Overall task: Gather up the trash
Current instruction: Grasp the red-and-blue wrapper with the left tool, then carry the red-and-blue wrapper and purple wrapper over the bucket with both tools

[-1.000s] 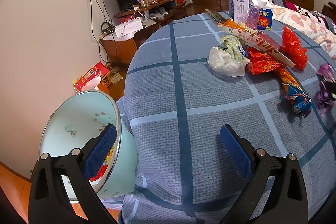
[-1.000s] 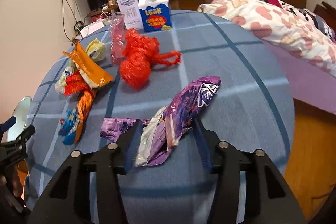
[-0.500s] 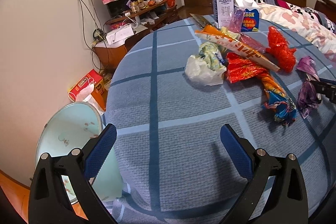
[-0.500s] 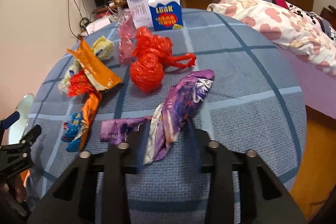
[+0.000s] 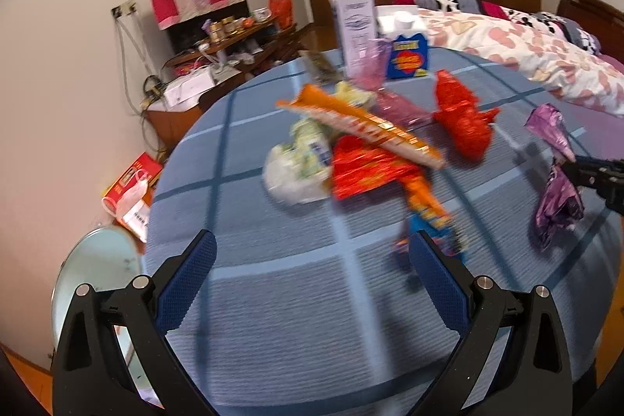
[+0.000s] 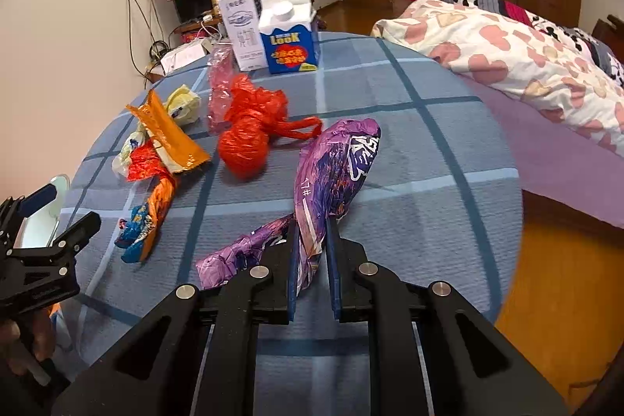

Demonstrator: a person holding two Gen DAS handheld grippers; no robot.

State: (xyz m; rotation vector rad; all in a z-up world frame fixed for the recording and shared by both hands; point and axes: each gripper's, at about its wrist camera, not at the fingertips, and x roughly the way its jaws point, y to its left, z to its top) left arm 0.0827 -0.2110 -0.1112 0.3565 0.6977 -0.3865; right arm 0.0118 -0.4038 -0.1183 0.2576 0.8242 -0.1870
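A big round bench [image 6: 448, 151] with a blue checked cloth fills most of the view, and a bed [image 6: 526, 65] with a pink spotted blanket stands beside it. A pale green bin [image 5: 93, 260] sits on the floor by the bench edge, low on the left. Most of the trash is not collected yet, so I think the job is only partly done.

On the far side of the bench stand a white box [image 6: 243, 30] and a blue carton [image 6: 290, 43]. Nearer lie a red plastic bag [image 6: 249, 127], a long orange wrapper [image 6: 171, 135], a white crumpled bag [image 5: 296, 166] and an orange and blue wrapper [image 6: 150, 217].

The right hand-held gripper [image 6: 312, 260] has just been closing, and now it pinches the purple wrapper [image 6: 335, 166] tight between its jaws. Part of that wrapper seems lifted off the cloth.

The left hand-held gripper [image 5: 310, 283] is spread wide with nothing in it. It hangs over the bare cloth, near the orange and blue wrapper.

Next, I think, the purple wrapper must go to the bin, and all the other pieces are left to pick up.
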